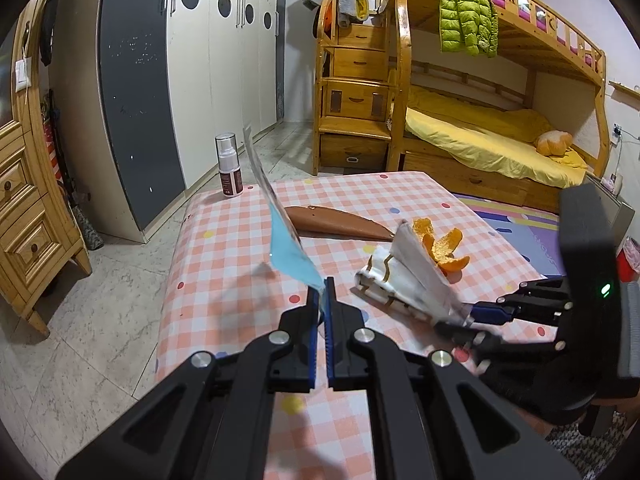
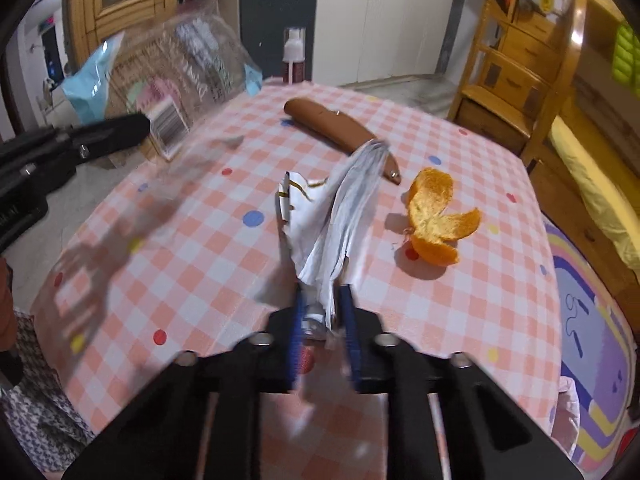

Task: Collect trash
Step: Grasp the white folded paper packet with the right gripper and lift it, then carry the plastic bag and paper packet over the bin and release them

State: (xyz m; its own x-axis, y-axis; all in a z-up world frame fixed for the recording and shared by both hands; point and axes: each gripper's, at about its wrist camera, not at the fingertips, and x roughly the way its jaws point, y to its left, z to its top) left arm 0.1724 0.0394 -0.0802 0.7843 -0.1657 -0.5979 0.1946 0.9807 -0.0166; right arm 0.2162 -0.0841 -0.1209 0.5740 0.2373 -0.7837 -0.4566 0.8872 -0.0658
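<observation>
On the pink-checked worktop (a bunk bed far right), the left gripper pinches a plastic bag, while the right gripper pinches a crumpled wrapper near orange peel.

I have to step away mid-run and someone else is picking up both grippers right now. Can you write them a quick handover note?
Left gripper: shut on the clear plastic bag with blue edge, held up off the table.
Right gripper: shut on the crumpled white wrapper, lifted just above the cloth.
On the table: orange peel, brown leather case, spray bottle at the far corner.
Done: bag and wrapper grasped.
Left: wrapper probably goes into the bag, then the peel. No bin is visible.
</observation>
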